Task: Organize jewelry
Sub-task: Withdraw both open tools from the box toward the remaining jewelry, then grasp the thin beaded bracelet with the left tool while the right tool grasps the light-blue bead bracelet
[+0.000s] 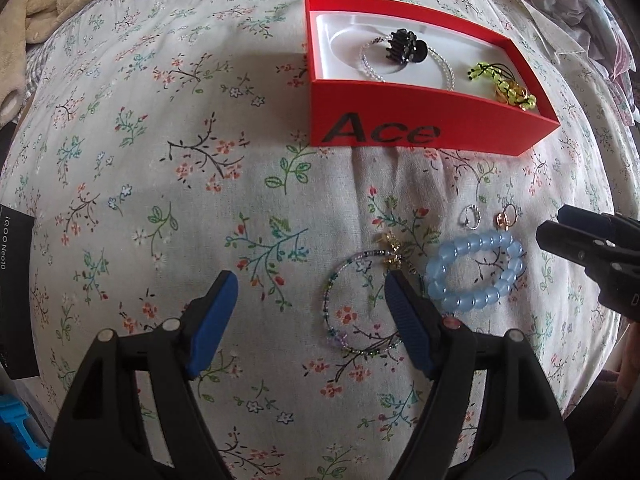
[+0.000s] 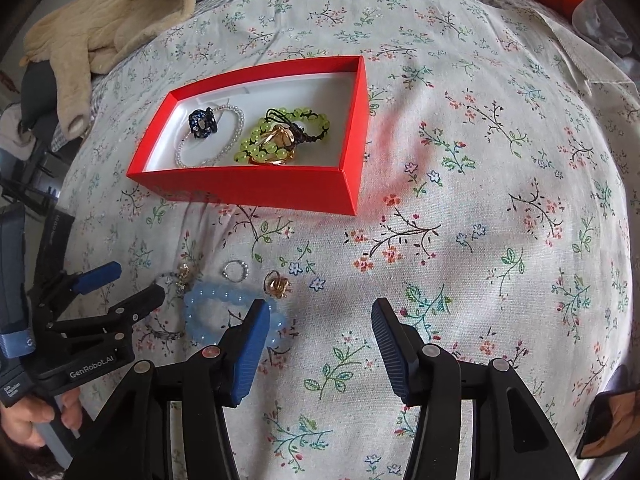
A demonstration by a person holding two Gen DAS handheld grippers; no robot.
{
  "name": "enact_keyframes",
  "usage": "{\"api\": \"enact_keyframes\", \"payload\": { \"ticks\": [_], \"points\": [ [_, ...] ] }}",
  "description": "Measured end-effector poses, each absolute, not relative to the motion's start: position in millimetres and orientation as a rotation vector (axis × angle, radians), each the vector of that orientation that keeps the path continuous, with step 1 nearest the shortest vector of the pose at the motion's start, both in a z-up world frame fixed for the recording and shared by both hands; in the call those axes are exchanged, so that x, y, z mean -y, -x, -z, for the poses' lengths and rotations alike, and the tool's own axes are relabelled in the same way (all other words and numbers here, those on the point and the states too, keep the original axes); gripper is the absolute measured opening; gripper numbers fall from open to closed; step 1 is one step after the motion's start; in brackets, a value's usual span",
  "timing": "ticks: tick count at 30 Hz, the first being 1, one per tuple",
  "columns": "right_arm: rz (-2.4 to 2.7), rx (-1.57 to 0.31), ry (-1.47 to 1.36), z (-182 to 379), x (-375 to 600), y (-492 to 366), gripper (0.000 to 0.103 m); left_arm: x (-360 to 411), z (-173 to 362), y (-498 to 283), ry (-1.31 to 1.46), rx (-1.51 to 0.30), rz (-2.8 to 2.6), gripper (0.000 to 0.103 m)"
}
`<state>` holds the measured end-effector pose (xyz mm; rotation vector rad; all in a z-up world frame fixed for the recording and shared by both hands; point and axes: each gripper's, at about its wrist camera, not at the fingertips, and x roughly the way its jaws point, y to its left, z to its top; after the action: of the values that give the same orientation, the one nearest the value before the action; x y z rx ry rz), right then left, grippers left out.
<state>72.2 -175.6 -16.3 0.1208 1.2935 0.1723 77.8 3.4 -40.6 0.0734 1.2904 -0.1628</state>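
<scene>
I hold my left gripper [image 1: 310, 294] pointed down at the floral bedsheet [image 1: 168, 168] with its jaws spread wide and nothing between the blue pads; its right finger [image 1: 408, 320] covers part of the thin multicoloured bead bracelet [image 1: 340, 316] lying flat on the cloth. My right gripper [image 2: 320, 322] hangs just beside it, jaws apart and empty, its left finger [image 2: 252, 344] in front of the chunky light-blue bead bracelet [image 2: 208, 300], though I cannot tell if it touches the beads. Just beyond that blue bracelet lie two small rings, a silver ring [image 2: 235, 271] and a rose-gold ring [image 2: 277, 284], close to each other but apart. A small gold charm [image 1: 390, 250] sits at the far edge of the thin bracelet. Farther back on the sheet stands the red box [image 1: 400, 120] with "Ace" printed on its near wall and a white lining inside. In it lie a clear bead bracelet [image 2: 192, 160] with a dark jewelled ring [image 2: 203, 123] on top of it, and beside them a yellow-green bead bracelet [image 2: 280, 120] with black cord, tangled with a gold piece [image 2: 276, 138]. A beige blanket [image 2: 100, 28] is bunched at the far left edge of the bed, well apart from the jewelry.
</scene>
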Motion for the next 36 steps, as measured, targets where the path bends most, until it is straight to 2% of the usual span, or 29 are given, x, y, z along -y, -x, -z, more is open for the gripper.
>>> {"api": "enact_keyframes", "payload": {
  "ticks": [5,7,9,13,16,18,19,23,26,36],
  "points": [
    [-0.174,-1.302,-0.115,18,174,-73,0.055,-6,42,-79,-0.032,-1.303,0.202,0.076],
    [-0.173,-1.304,-0.114,18,172,-76,0.055,-9,42,-80,0.002,-1.309,0.210,0.071],
    [-0.172,-1.307,-0.117,18,172,-78,0.055,-12,43,-82,0.028,-1.319,0.219,0.062],
    [-0.171,-1.311,-0.121,20,172,-81,0.055,-12,46,-88,0.034,-1.341,0.242,0.053],
    [-0.175,-1.324,-0.126,22,171,-82,0.055,-10,50,-89,0.015,-1.357,0.248,0.042],
    [-0.181,-1.339,-0.127,26,167,-83,0.055,-8,53,-88,-0.022,-1.369,0.238,0.029],
    [-0.184,-1.346,-0.124,28,165,-84,0.055,-8,54,-87,-0.036,-1.371,0.237,0.027],
    [-0.185,-1.364,-0.087,35,157,-83,0.055,-8,57,-79,-0.051,-1.390,0.257,0.007],
    [-0.178,-1.362,-0.064,37,152,-83,0.055,-6,58,-69,-0.060,-1.399,0.285,0.004],
    [-0.172,-1.349,0.001,40,140,-75,0.055,-9,48,-51,-0.032,-1.356,0.302,0.004]
  ]
}}
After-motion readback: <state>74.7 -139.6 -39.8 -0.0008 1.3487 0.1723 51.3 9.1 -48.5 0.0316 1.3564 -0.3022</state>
